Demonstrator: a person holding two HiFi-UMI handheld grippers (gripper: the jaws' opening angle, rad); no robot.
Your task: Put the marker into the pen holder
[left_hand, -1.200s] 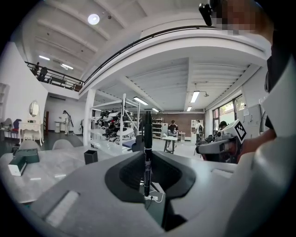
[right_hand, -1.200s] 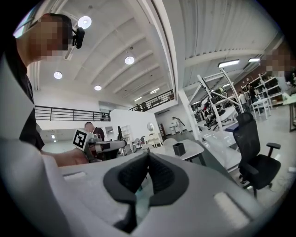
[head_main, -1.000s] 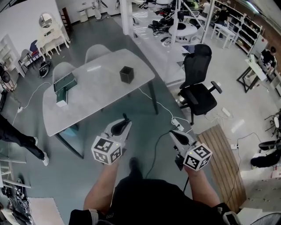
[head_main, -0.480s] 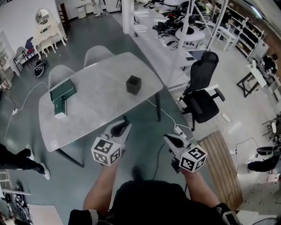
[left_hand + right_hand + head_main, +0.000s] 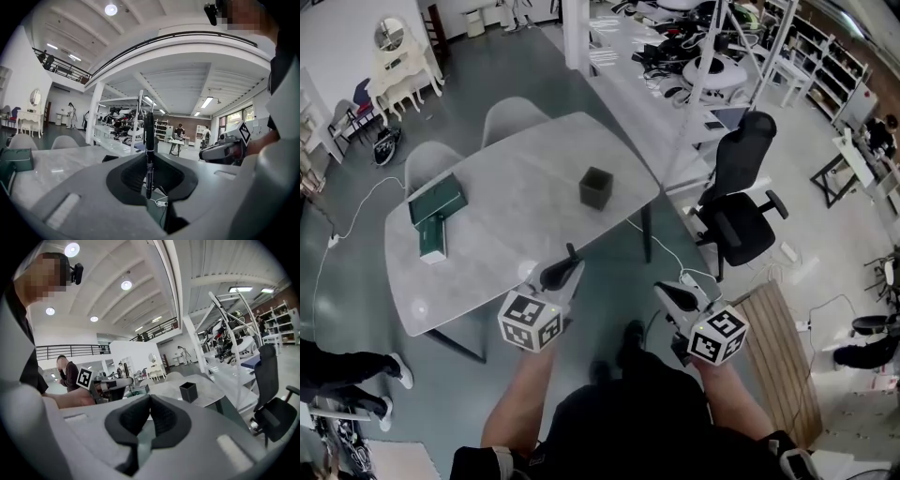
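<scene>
Table point(image 5: 487, 234) has drawn nearer the person. Left gripper point(image 5: 569, 265) pinches the marker point(image 5: 149, 136) upright; right gripper point(image 5: 667, 292) is pressed together, empty. Pen holder point(image 5: 595, 187) stands at 12 o'clock, well apart. Judged a carrying step; next calls for reaching forward over it.

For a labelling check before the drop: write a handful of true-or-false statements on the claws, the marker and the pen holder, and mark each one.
1. The left claw is shut on the marker. True.
2. The marker stands in the pen holder. False: it is clamped upright in the left claw, apart from the holder.
3. The right claw grips a second marker. False: its jaws are together with nothing between them.
4. The pen holder stands on the table. True.
5. The green box lies against the pen holder. False: they sit apart, toward opposite ends of the table.
</scene>
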